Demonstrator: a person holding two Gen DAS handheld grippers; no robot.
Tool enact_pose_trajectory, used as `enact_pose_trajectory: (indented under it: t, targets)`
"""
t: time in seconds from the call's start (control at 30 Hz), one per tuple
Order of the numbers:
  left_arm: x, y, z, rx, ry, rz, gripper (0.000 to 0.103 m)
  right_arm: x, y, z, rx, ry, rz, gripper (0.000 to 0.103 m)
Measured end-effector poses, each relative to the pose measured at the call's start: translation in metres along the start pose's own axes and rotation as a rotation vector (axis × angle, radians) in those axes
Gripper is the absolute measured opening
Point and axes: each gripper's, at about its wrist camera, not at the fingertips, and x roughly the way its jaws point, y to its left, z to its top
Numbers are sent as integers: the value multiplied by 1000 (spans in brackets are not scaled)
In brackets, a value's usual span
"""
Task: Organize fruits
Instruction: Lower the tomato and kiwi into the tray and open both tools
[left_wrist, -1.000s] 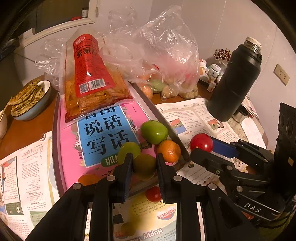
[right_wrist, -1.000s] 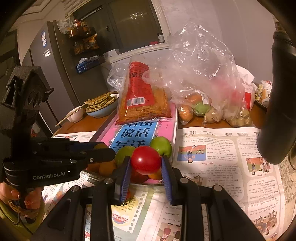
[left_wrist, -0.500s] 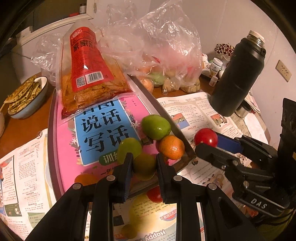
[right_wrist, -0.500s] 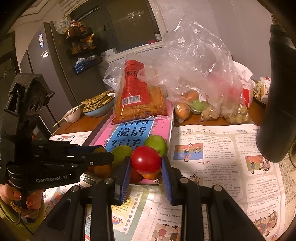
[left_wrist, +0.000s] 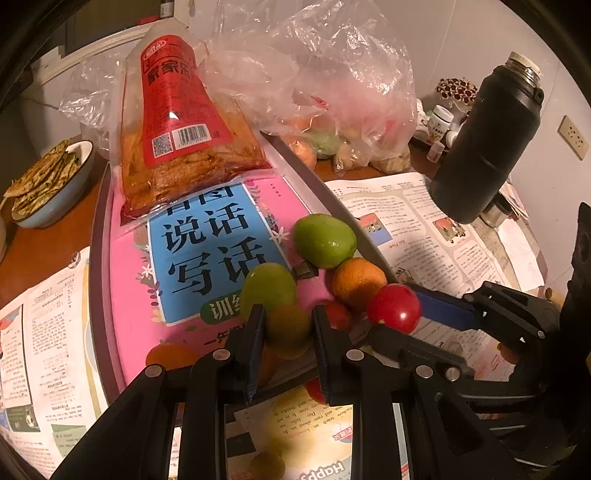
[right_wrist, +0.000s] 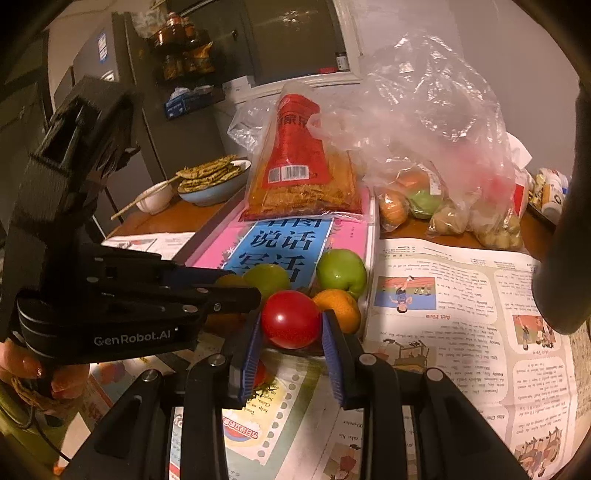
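A long tray (left_wrist: 101, 236), lined with a pink and blue book cover (left_wrist: 207, 236), carries a snack packet (left_wrist: 177, 122) at its far end and, at its near right corner, two green fruits (left_wrist: 325, 240), an orange (left_wrist: 356, 282) and a small red fruit (left_wrist: 338, 315). The left gripper (left_wrist: 288, 332) has its jaws clamped on a yellow-green fruit (left_wrist: 290, 330) over the tray's near edge. The right gripper (right_wrist: 291, 336) has its jaws clamped on a red tomato (right_wrist: 291, 319), just right of it near the orange.
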Motion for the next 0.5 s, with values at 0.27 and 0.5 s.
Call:
enact_pose_trajectory:
  t: [0.27, 0.5]
  targets:
    - [3, 0, -1, 8, 2, 10, 26, 10, 2, -1, -8, 14, -3, 33]
    - [4, -2, 1, 20, -4, 22, 26, 13, 3, -3, -39, 4, -30, 33]
